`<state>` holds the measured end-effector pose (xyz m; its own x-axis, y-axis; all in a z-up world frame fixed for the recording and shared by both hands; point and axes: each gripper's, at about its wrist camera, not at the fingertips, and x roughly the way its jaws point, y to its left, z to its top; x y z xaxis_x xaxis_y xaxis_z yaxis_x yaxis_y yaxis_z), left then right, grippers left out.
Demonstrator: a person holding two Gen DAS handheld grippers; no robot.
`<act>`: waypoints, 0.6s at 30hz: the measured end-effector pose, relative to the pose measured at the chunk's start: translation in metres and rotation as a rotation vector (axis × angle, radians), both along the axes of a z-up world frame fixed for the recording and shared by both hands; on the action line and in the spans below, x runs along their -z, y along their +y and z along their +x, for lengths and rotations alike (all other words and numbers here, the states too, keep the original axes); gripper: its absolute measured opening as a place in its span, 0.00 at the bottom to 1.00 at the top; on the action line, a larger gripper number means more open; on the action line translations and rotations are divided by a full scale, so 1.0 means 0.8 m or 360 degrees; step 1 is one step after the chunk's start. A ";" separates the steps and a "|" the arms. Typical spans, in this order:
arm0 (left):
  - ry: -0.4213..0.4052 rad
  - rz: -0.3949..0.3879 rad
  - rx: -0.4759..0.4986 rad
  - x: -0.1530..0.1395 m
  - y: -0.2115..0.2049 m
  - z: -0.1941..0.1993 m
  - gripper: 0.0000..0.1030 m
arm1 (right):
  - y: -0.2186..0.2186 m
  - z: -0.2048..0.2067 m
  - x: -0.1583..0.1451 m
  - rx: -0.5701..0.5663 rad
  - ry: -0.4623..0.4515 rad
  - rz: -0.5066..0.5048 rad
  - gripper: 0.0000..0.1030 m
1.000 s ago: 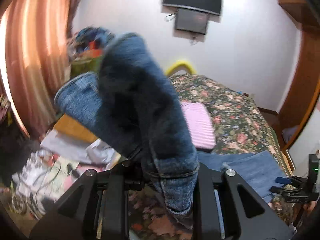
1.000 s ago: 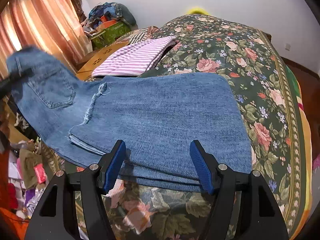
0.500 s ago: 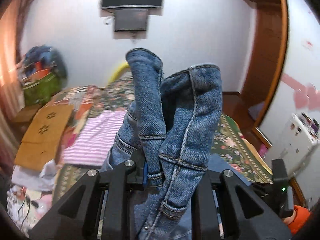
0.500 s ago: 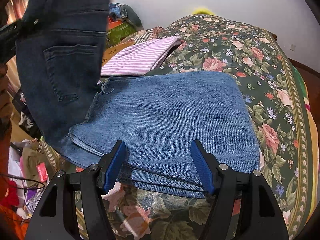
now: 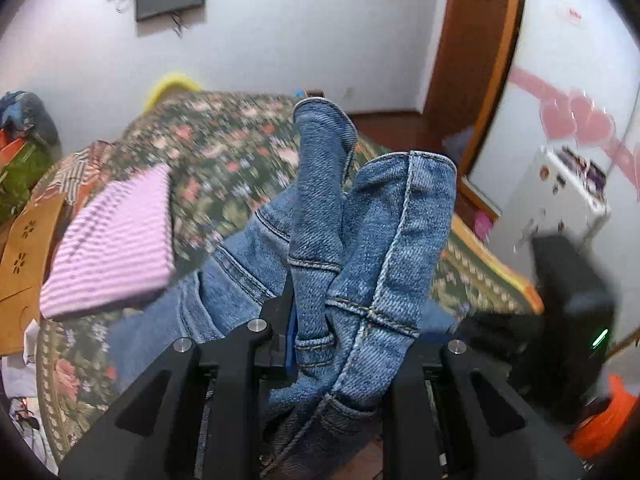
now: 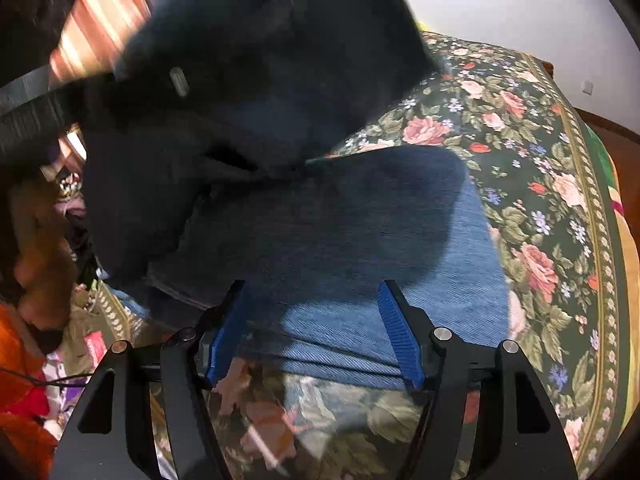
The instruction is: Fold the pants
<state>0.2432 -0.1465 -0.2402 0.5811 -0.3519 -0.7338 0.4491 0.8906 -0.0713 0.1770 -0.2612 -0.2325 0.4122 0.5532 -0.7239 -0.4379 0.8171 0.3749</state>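
Note:
Blue jeans (image 6: 400,240) lie folded on the floral bedspread (image 6: 540,184). My left gripper (image 5: 340,344) is shut on the jeans' waist end (image 5: 368,248), which bunches up between its fingers and hangs over them. In the right wrist view that lifted part (image 6: 248,100) is a dark blurred mass swinging over the folded legs. My right gripper (image 6: 316,332) is open and empty, its blue pads (image 6: 400,332) just at the near folded edge of the jeans.
A folded pink striped garment (image 5: 116,240) lies on the bed to the left. A cardboard piece (image 5: 24,248) and clutter sit off the bed's left side. A wooden door frame (image 5: 476,64) and a white appliance (image 5: 560,208) stand to the right.
My left gripper has carried the waist end up and rightward over the folded legs, and now lowers toward the bed. The right gripper has stayed open at the near fold.

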 end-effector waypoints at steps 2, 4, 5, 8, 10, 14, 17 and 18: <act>0.0053 0.0033 0.0042 0.014 -0.012 0.000 0.18 | -0.014 -0.002 -0.004 0.0038 -0.0005 -0.0003 0.60; 0.0096 0.0047 0.0060 0.025 -0.021 0.001 0.20 | -0.031 -0.005 -0.008 0.0089 -0.0015 -0.0015 0.61; 0.0125 0.0049 0.0071 0.031 -0.023 0.001 0.23 | -0.041 -0.007 -0.010 0.0122 -0.0019 -0.0017 0.61; 0.0251 0.0027 0.0122 0.050 -0.032 0.000 0.39 | -0.063 -0.011 -0.012 0.0195 -0.0021 -0.0031 0.61; 0.0299 0.0056 0.0130 0.063 -0.038 0.000 0.39 | -0.077 -0.011 -0.010 0.0252 -0.0005 -0.0066 0.61; 0.0244 0.0134 0.0138 0.077 -0.047 -0.013 0.39 | -0.100 -0.013 -0.012 0.0333 0.0021 -0.0035 0.61; 0.0257 0.0117 0.0126 0.078 -0.049 -0.017 0.49 | -0.111 -0.021 -0.024 0.0367 -0.0007 -0.0028 0.61; 0.0268 0.0094 0.0141 0.076 -0.050 -0.018 0.62 | -0.113 -0.022 -0.029 0.0373 -0.0018 -0.0024 0.61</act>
